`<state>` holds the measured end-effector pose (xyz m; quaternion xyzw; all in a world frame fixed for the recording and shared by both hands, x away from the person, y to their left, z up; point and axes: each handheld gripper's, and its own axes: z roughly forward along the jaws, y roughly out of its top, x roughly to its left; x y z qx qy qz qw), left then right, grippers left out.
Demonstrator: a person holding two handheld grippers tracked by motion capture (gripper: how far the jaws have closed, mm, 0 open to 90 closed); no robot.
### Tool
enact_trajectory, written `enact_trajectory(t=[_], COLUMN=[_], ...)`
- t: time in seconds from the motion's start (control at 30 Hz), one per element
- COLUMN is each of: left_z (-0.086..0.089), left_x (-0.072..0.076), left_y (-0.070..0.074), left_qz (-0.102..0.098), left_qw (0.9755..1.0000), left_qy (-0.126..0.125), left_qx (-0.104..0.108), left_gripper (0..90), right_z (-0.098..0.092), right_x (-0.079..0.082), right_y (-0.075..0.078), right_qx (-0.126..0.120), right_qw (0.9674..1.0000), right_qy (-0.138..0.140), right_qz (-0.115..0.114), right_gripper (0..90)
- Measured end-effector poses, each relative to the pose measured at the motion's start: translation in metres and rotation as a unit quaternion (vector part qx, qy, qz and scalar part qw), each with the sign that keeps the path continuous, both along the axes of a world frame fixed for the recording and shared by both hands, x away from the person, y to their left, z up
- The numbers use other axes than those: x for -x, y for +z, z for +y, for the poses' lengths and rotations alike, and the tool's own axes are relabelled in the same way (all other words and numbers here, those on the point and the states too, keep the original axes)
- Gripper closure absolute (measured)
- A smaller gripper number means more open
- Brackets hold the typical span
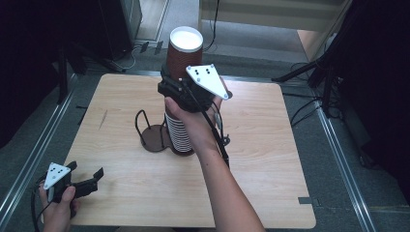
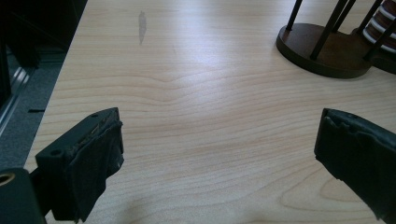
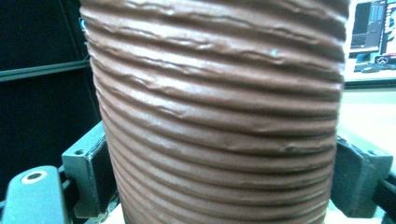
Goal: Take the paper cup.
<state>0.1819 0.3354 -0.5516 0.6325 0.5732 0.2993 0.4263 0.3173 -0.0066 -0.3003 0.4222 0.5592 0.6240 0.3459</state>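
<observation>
Wooden surface [image 1: 270, 159] lies bare around our left tongs [image 1: 92, 181], spread wide near its front-left edge; further right, our right tongs [image 1: 170, 87] clamp the brown ribbed cup [image 1: 183, 50] above the stack [image 1: 178, 135] beside the rack [image 1: 153, 137]

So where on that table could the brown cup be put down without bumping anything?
Bare wood spans the table right of the cup stack, and the near-left stretch between the wire holder and the left gripper. It is crowded mid-table, where holder, stack and the right gripper with the cup sit together.
</observation>
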Motion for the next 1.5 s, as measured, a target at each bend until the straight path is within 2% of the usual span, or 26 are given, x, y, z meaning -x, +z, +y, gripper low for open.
enact_trajectory(t=[0.17, 0.33, 0.53, 0.8, 1.1, 1.5], left_z=[0.0, 0.0, -0.001, -0.001, -0.001, -0.001], left_x=[0.0, 0.0, 0.0, 0.0, 0.0, 0.0], left_y=[0.0, 0.0, 0.0, 0.0, 0.0, 0.0], left_qz=[-0.001, -0.001, -0.001, 0.0, 0.0, 0.0], left_qw=[1.0, 1.0, 1.0, 1.0, 1.0, 1.0], left_qy=[0.0, 0.001, 0.001, 0.001, 0.002, 0.005], left_qx=[-0.001, -0.001, -0.002, -0.003, -0.003, -0.002], left_gripper=[1.7, 1.7, 1.7, 1.7, 1.7, 1.7], right_z=[-0.009, -0.021, -0.034, -0.06, -0.078, -0.097], right_x=[0.001, 0.003, 0.004, 0.008, 0.015, 0.026], right_y=[0.003, 0.005, 0.003, 0.003, 0.0, -0.01], right_qx=[0.005, -0.004, -0.004, -0.01, 0.006, 0.017], right_qw=[0.9999, 0.9998, 0.9996, 0.999, 0.998, 0.9973], right_qy=[-0.009, -0.018, -0.027, -0.044, -0.06, -0.069], right_qz=[-0.005, -0.006, -0.006, -0.007, -0.019, -0.02], right_gripper=[12.4, 12.3, 12.3, 12.3, 12.3, 12.2])
